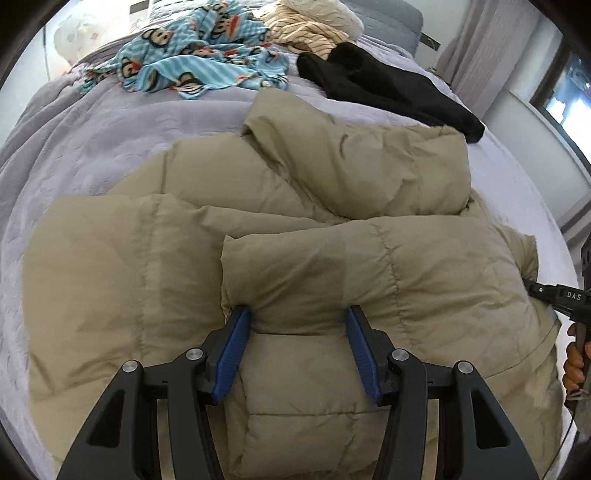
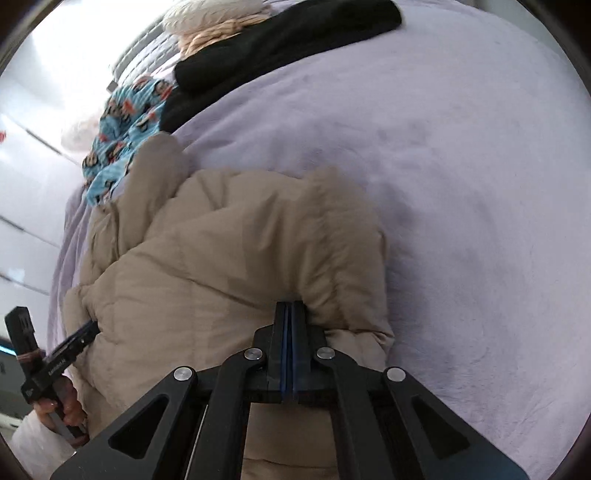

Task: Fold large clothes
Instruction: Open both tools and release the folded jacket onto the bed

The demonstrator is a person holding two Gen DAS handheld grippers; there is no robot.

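Observation:
A tan puffer jacket (image 1: 332,229) lies folded in bulky layers on the lilac bed cover (image 1: 92,147). My left gripper (image 1: 300,332) points down at the near edge of its top layer. The blue pads (image 1: 234,347) stand apart with a puffy fold between them, and I count them open. The right wrist view shows the same jacket (image 2: 221,258), with my right gripper (image 2: 289,308) shut at its right-hand edge, where the fabric gathers into the closed tips. The left gripper (image 2: 86,332) shows there at the jacket's left side, in a hand (image 2: 62,410).
At the far end of the bed lie a blue cartoon-print garment (image 1: 195,59), a striped cream one (image 1: 306,31) and a black one (image 1: 388,85). Curtains (image 1: 491,55) and a window are at the far right. Bare bed cover (image 2: 461,184) spreads right of the jacket.

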